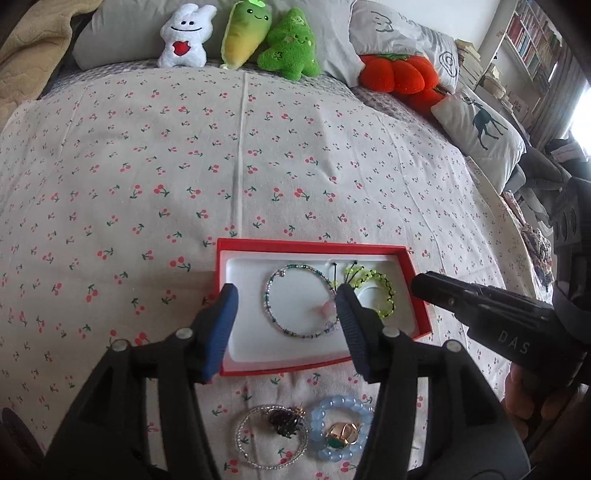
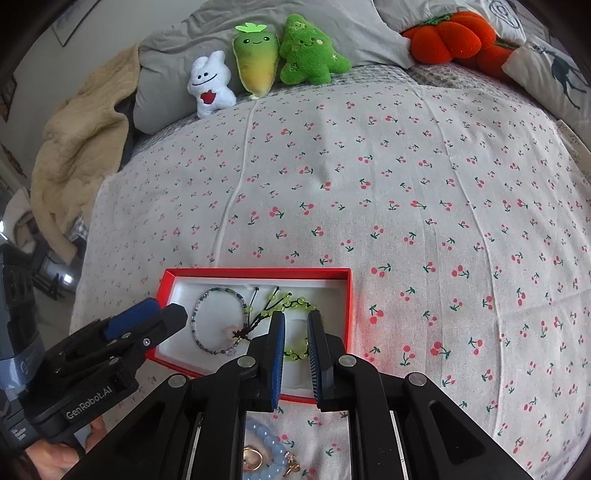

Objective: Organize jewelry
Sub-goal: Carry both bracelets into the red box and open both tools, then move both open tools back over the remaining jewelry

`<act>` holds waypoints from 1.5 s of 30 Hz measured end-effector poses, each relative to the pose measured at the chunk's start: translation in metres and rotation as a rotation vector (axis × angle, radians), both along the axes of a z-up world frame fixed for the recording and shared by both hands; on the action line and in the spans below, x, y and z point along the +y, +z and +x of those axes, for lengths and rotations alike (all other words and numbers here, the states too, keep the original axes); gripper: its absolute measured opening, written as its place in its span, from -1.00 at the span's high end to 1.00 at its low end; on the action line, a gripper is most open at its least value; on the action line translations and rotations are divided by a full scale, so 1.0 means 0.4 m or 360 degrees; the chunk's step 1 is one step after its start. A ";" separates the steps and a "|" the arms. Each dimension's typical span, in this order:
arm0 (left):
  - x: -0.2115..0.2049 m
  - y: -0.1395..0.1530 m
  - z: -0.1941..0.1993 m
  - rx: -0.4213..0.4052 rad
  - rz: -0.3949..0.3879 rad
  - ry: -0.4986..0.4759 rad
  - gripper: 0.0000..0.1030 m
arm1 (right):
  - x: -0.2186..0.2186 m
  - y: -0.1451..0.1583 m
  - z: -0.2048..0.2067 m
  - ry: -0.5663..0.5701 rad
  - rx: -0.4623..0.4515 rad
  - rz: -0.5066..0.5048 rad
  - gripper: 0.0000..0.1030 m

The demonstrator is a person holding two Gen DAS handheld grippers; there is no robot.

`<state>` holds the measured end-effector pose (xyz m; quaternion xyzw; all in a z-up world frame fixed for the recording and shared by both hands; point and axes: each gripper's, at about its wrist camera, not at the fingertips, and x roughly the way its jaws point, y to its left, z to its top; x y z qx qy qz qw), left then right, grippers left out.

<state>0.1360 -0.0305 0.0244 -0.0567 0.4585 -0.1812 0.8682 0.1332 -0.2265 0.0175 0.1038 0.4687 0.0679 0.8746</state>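
Down in the lower middle of both views, a red box (image 1: 413, 269) with a white insert lies on the bed's cherry-print sheet (image 1: 147, 166). Two pieces already lie inside it: a thin beaded bracelet (image 1: 275, 280) of green and purple beads with a pink charm on the left, and a yellow-green bead bracelet (image 1: 386, 291) with black cord on the right.

The left gripper (image 1: 286, 310) hovers over the box with its blue-padded fingers spread wide, one over the box's left wall and one between the two bracelets; nothing is between them. The right gripper (image 2: 295, 339) hangs over the box's right part, above the yellow-green bracelet (image 2: 295, 354), with its fingers apart by a narrow gap and nothing visibly caught in it.

At the bottom of the left wrist view, on the sheet just below the box, lie a clear bead bracelet (image 1: 243, 446) with a dark ornament (image 1: 286, 422) on it, and beside it a light blue bead bracelet (image 1: 332, 404) ringing gold rings (image 1: 343, 432).

Along the top edge, plush toys (image 1: 240, 37) lean against grey pillows (image 1: 332, 33).
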 end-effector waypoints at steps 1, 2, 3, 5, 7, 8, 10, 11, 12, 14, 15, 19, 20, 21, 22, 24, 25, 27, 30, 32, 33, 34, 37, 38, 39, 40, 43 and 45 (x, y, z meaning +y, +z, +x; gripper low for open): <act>0.003 0.009 -0.014 -0.0015 0.0017 -0.0004 -0.29 | 0.002 0.006 -0.010 0.0013 -0.0006 -0.0005 0.73; 0.006 0.014 -0.028 -0.0025 0.0037 0.0002 -0.41 | 0.003 0.011 -0.020 0.0023 -0.0011 -0.0011 0.73; 0.011 0.015 -0.041 -0.0026 0.0064 0.0015 -0.48 | 0.003 0.015 -0.032 0.0030 -0.0015 -0.0014 0.71; 0.023 0.005 -0.062 0.0010 0.0133 0.0044 -0.59 | 0.006 0.017 -0.052 0.0053 0.0002 -0.0008 0.66; 0.032 -0.014 -0.076 0.0071 0.0190 0.0048 -0.60 | 0.007 0.014 -0.070 0.0074 0.0036 0.0021 0.58; 0.039 -0.024 -0.084 0.0096 0.0213 0.0054 -0.61 | 0.006 0.011 -0.078 0.0078 0.0049 0.0032 0.44; 0.056 -0.041 -0.101 0.0143 0.0242 0.0060 -0.62 | 0.007 0.006 -0.099 0.0085 0.0057 0.0028 -0.10; 0.063 -0.049 -0.111 0.0166 0.0244 0.0054 -0.63 | 0.007 0.005 -0.110 0.0090 0.0049 0.0023 -0.33; 0.071 -0.057 -0.118 0.0184 0.0240 0.0053 -0.64 | 0.009 0.004 -0.122 0.0104 0.0040 0.0016 -0.34; 0.087 -0.070 -0.133 0.0206 0.0241 0.0077 -0.66 | 0.016 -0.005 -0.138 0.0141 0.0069 0.0002 -0.34; 0.093 -0.077 -0.141 0.0213 0.0245 0.0086 -0.66 | 0.017 -0.012 -0.145 0.0148 0.0082 0.0004 -0.34; 0.103 -0.101 -0.167 0.0212 0.0290 0.0077 -0.67 | 0.021 -0.045 -0.168 0.0152 0.0104 -0.0037 -0.35; 0.103 -0.107 -0.173 0.0202 0.0306 0.0073 -0.67 | 0.022 -0.055 -0.173 0.0152 0.0108 -0.0054 -0.38; 0.104 -0.113 -0.179 0.0193 0.0325 0.0071 -0.67 | 0.022 -0.065 -0.179 0.0152 0.0114 -0.0068 -0.42; 0.105 -0.120 -0.185 0.0186 0.0341 0.0067 -0.67 | 0.022 -0.075 -0.186 0.0154 0.0119 -0.0080 -0.44; 0.107 -0.134 -0.196 0.0179 0.0355 0.0056 -0.67 | 0.025 -0.096 -0.200 0.0161 0.0123 -0.0109 -0.47; 0.107 -0.140 -0.200 0.0176 0.0362 0.0048 -0.67 | 0.027 -0.106 -0.206 0.0167 0.0121 -0.0126 -0.47; 0.109 -0.154 -0.207 0.0169 0.0382 0.0036 -0.67 | 0.032 -0.129 -0.217 0.0184 0.0118 -0.0169 -0.47; 0.108 -0.169 -0.216 0.0157 0.0393 0.0004 -0.67 | 0.036 -0.167 -0.232 0.0204 0.0128 -0.0221 -0.47; 0.109 -0.173 -0.220 0.0144 0.0377 -0.0012 -0.67 | 0.038 -0.183 -0.239 0.0239 0.0138 -0.0235 -0.47; 0.108 -0.172 -0.221 0.0135 0.0360 -0.0020 -0.67 | 0.039 -0.187 -0.243 0.0257 0.0135 -0.0244 -0.47; 0.108 -0.171 -0.221 0.0128 0.0334 -0.0026 -0.67 | 0.039 -0.188 -0.247 0.0270 0.0124 -0.0254 -0.47; 0.108 -0.167 -0.215 0.0139 0.0236 -0.0035 -0.67 | 0.036 -0.188 -0.259 0.0291 0.0084 -0.0283 -0.47; 0.104 -0.168 -0.213 0.0148 0.0219 -0.0045 -0.66 | 0.035 -0.189 -0.260 0.0294 0.0079 -0.0289 -0.47; 0.098 -0.169 -0.214 0.0150 0.0214 -0.0054 -0.59 | 0.034 -0.189 -0.261 0.0297 0.0079 -0.0293 -0.47; 0.092 -0.170 -0.212 0.0149 0.0220 -0.0061 -0.48 | 0.032 -0.189 -0.260 0.0297 0.0081 -0.0293 -0.47; 0.076 -0.173 -0.207 0.0138 0.0254 -0.0061 -0.14 | 0.029 -0.189 -0.259 0.0285 0.0090 -0.0283 -0.47; 0.068 -0.172 -0.203 0.0132 0.0265 -0.0063 0.02 | 0.026 -0.186 -0.257 0.0277 0.0096 -0.0276 -0.47</act>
